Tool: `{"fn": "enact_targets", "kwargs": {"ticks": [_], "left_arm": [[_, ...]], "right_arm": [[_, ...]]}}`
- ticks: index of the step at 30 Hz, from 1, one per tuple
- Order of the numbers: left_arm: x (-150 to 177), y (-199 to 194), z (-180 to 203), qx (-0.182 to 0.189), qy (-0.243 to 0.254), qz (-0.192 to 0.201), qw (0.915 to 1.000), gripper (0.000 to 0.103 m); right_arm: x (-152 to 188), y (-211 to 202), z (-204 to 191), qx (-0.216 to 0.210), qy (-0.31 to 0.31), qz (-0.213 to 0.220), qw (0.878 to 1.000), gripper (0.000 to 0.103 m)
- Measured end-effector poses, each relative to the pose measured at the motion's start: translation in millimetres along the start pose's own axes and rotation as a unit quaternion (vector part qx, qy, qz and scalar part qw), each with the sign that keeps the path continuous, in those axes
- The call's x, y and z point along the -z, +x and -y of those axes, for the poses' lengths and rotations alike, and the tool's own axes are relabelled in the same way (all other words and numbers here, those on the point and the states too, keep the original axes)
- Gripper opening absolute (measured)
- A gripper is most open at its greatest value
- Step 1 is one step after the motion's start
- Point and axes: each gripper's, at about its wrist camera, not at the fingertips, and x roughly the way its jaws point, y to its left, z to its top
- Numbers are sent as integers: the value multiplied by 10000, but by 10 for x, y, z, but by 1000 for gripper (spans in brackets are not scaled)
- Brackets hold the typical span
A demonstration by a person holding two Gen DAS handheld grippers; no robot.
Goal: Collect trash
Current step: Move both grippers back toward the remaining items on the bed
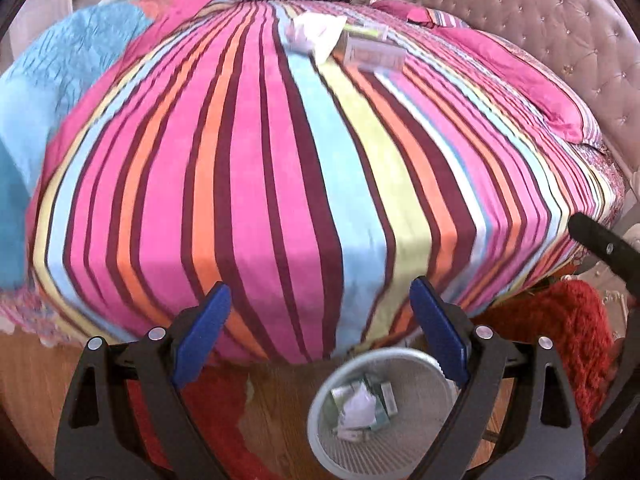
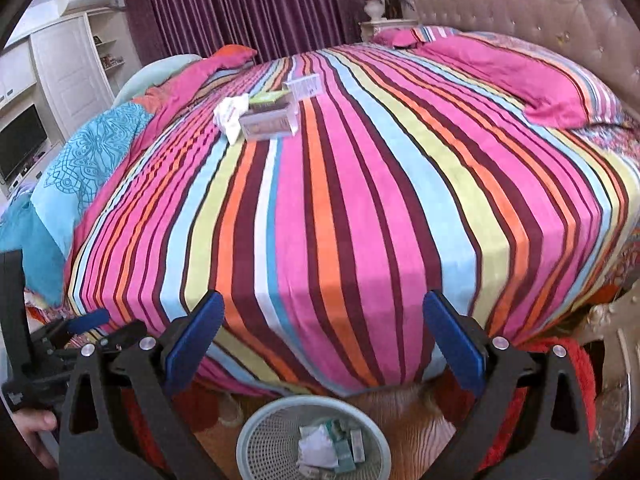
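We look down along two grippers toward a bed (image 1: pixel 280 160) covered in a sheet of bright stripes: pink, maroon, orange, pale blue and yellow. The left gripper (image 1: pixel 320 340) has its blue-padded jaws spread wide with nothing between them, and the right gripper (image 2: pixel 324 352) stands the same, wide apart and empty. Both hang above the foot of the bed. On the wooden floor below, just beside the bed's edge, sits a pale round mesh bin (image 1: pixel 424 364); it already holds a crumpled white paper and some small green-and-white cartons. In the right view the bin (image 2: pixel 256 432) lies between the two fingers. More trash waits far up the bed, near its middle: a crumpled tissue (image 2: pixel 230 114) touching a clear-sided box (image 2: pixel 268 124), with a green packet (image 2: pixel 266 99) and a small white carton (image 2: pixel 306 86) just behind. In the left view this pile is blurred, so we make out only the tissue (image 1: pixel 312 34) and box (image 1: pixel 374 54) with any confidence. A pink pillow (image 2: pixel 520 76) lies by the tufted headboard (image 2: pixel 520 4), and a blue blanket (image 2: pixel 84 160) is bunched at the left side. A red rug (image 1: pixel 560 328) shows on the floor to the right.
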Motion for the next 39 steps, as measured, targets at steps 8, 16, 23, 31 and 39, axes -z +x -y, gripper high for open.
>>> {"fn": "enact_targets", "kwargs": {"ticks": [8,16,23,31,39], "left_arm": [[-625,104,-131,196,54,321,9993,88],[-1132,350,-212,305,232,432,9983,96],[-1559,572,-307,308,366,445,9979,96],[-1985,800,-399,394,442,498,9970,96],[-2464,1056,-426,666,713,476,9941,96]], "right_arm": [[-305,238,-298,-118,-57,171,9998,95],[-575,499,-393,-169,-57,194,9997,95],[-714,762,-494,-139,-95,137,9998,95],[-963,1054,-627,-55,-238,190,9995,95],[-1270,1321,-697,-3,-148,260,9996,95]]}}
